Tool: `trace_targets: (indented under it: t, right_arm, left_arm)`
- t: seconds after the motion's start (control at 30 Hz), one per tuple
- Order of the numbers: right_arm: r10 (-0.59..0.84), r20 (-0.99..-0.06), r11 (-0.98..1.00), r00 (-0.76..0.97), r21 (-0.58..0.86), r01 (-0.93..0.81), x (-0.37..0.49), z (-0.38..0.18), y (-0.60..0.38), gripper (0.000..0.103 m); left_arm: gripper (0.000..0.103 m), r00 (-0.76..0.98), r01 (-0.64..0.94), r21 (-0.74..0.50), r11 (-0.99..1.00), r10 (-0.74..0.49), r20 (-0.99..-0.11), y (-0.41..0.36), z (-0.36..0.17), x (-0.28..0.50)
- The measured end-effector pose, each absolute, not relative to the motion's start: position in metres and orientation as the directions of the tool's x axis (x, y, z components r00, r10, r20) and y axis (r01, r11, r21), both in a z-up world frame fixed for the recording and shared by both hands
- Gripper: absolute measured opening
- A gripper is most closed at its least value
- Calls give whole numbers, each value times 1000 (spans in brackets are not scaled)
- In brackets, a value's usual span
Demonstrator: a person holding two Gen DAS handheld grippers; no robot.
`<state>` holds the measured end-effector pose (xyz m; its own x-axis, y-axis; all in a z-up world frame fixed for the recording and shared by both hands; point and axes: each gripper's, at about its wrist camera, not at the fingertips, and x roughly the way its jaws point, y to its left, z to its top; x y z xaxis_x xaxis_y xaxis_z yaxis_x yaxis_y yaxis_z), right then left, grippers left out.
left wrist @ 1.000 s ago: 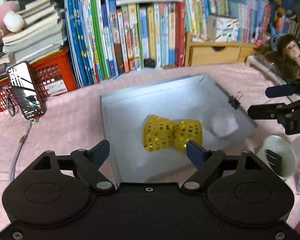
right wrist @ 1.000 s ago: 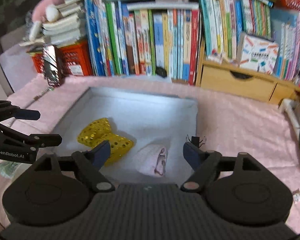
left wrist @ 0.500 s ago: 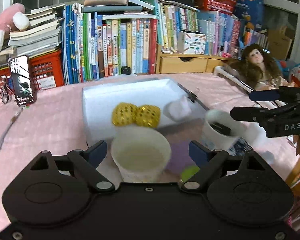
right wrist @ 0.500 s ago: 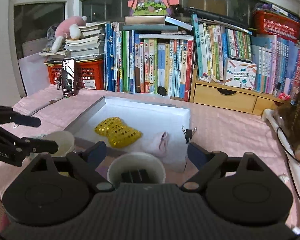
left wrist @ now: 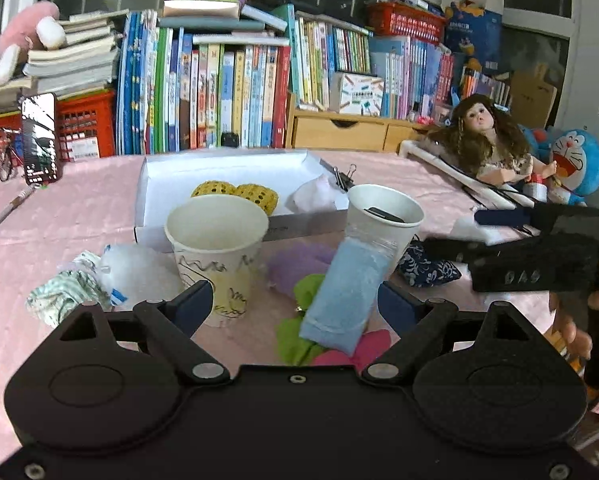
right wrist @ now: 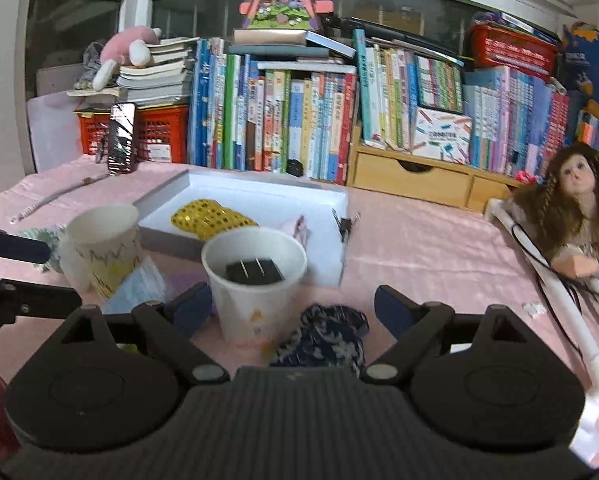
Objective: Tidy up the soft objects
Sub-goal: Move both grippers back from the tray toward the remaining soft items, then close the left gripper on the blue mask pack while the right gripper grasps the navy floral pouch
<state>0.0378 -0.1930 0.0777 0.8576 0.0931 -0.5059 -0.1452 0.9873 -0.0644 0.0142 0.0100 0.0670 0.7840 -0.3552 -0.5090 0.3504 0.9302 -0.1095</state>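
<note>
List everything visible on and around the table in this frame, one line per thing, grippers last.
white tray: 1, white, mid-table
yellow sequinned bow: 1, gold, in the tray
pale pink soft item: 1, in the tray, right side
binder clip: 1, black, on the tray's right edge
paper cups: 2, white; left cup with scribbles, right cup holding a dark object
blue cloth: 1, light blue, leaning on the right cup
navy patterned cloth: 1, beside the right cup
green, purple and pink soft pieces: between the cups
doll: 1, brown hair, right edge
phone: 1, propped at left
books: many, behind the table
left gripper: open, empty
right gripper: open, empty
</note>
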Motion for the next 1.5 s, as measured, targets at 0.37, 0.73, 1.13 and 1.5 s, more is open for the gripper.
trace_targets:
  t: [0.37, 0.73, 1.13, 1.5]
  right_arm:
    - [70, -532, 989, 844, -73, -128, 38, 43, -203, 88]
    - [41, -562, 986, 826, -110, -124, 56, 26, -204, 86]
    - [72, -579, 986, 812, -79, -145, 63, 24, -203, 71]
    - [81, -565, 987, 821, -69, -145, 57, 32, -202, 58]
  left_arm:
    - [86, 850, 353, 55, 934, -296, -436, -35, 39, 2]
    - [70, 843, 355, 61, 933, -290, -453, -48, 27, 20]
    - [41, 819, 389, 53, 920, -319, -477, -50, 30, 24]
    - [41, 826, 390, 60, 919, -320, -465, -49, 41, 18]
